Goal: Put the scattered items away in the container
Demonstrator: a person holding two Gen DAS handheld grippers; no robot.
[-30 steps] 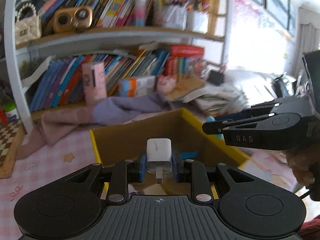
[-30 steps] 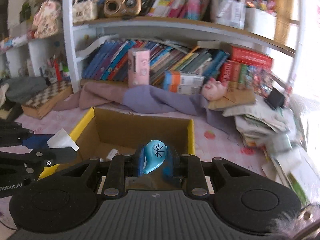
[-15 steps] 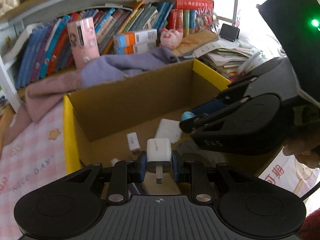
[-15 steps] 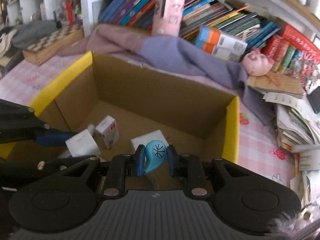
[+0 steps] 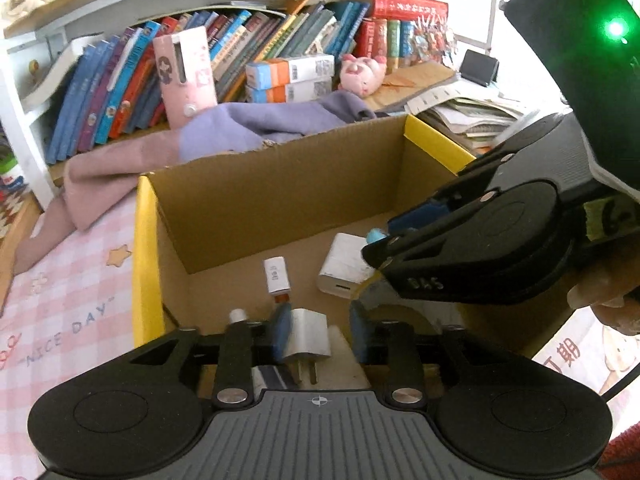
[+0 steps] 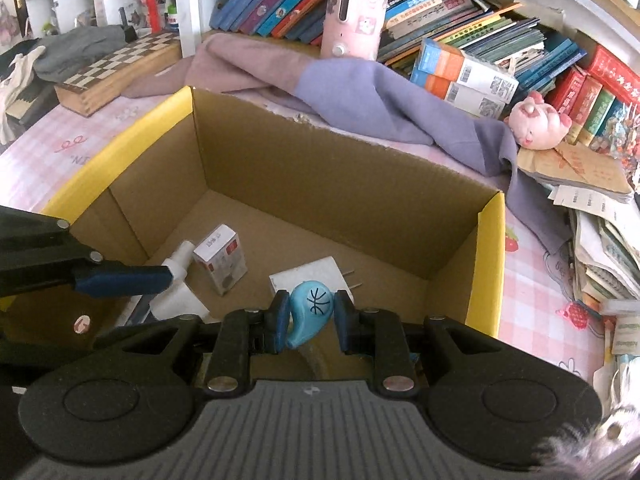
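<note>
A cardboard box with yellow rims [image 5: 146, 248] [image 6: 486, 264] stands on the pink checked cloth. My left gripper [image 5: 320, 334] is open over the box; the white charger plug [image 5: 308, 338] leans against the left pad, with a gap to the right pad. My right gripper [image 6: 310, 316] holds a blue teardrop-shaped item [image 6: 310, 312] over the box; its jaws look slightly parted, with a gap at the right pad. Inside lie a small white carton [image 5: 276, 276] [image 6: 220, 258], a white adapter [image 5: 344, 268] and a white tube [image 6: 176, 280].
A purple-pink cloth [image 6: 360, 92] drapes behind the box. Bookshelves, a pink box [image 6: 354, 12], a pig toy [image 6: 536, 120] and orange-blue cartons [image 6: 460, 76] stand behind. A paper stack [image 6: 600, 240] lies right, a chessboard [image 6: 116, 68] left.
Both grippers moved lower into the box. The left jaws opened and the charger plug came free, tilting against the left pad. The right jaws loosened around the blue item.
</note>
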